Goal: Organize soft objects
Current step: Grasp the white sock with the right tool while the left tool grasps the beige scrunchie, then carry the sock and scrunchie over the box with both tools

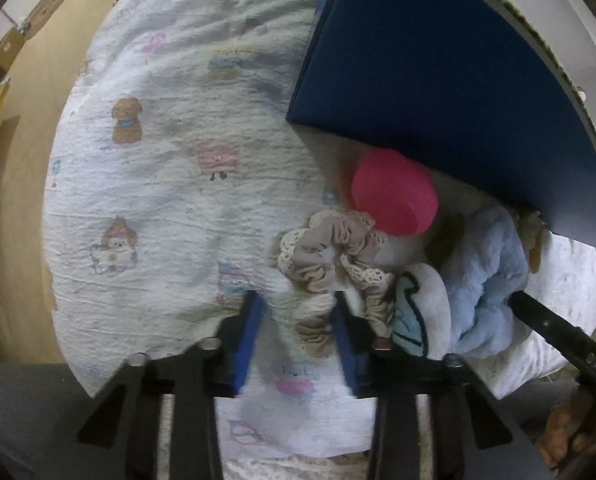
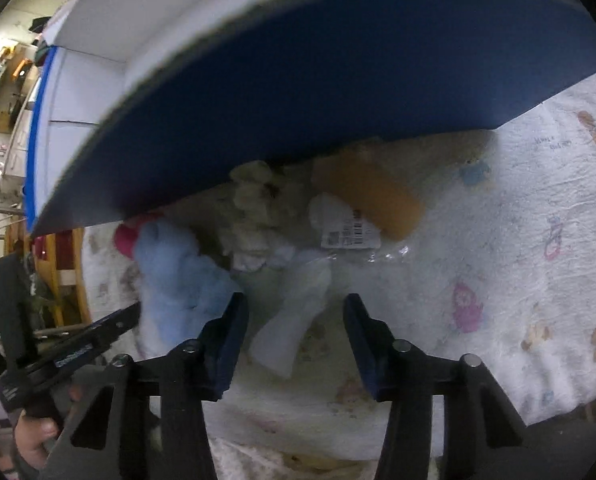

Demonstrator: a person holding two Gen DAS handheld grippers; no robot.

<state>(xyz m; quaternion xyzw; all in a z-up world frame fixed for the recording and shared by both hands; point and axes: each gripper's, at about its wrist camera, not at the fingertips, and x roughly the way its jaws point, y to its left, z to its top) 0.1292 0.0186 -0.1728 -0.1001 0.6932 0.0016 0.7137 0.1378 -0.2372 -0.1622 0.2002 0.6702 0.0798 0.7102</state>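
Observation:
My left gripper (image 1: 298,304) is open, its blue pads astride the near end of a beige lace-edged scrunchie (image 1: 330,252) on the printed bedsheet (image 1: 157,200). Behind the scrunchie lie a pink round object (image 1: 394,192), a white and teal plush (image 1: 418,312) and a light blue fluffy plush (image 1: 486,276). My right gripper (image 2: 293,304) is open over a clear plastic bag with something white in it (image 2: 293,312). The blue plush (image 2: 177,280), a cream plush (image 2: 253,208), an orange soft object (image 2: 374,192) and a barcode label (image 2: 350,234) lie beyond it.
A big blue box (image 1: 430,68) stands tilted over the pile, its blue side (image 2: 318,72) hanging above the soft objects. The right gripper's finger (image 1: 554,332) reaches in by the blue plush. The left gripper's body (image 2: 93,340) shows at lower left. A wooden floor (image 1: 29,120) lies left of the bed.

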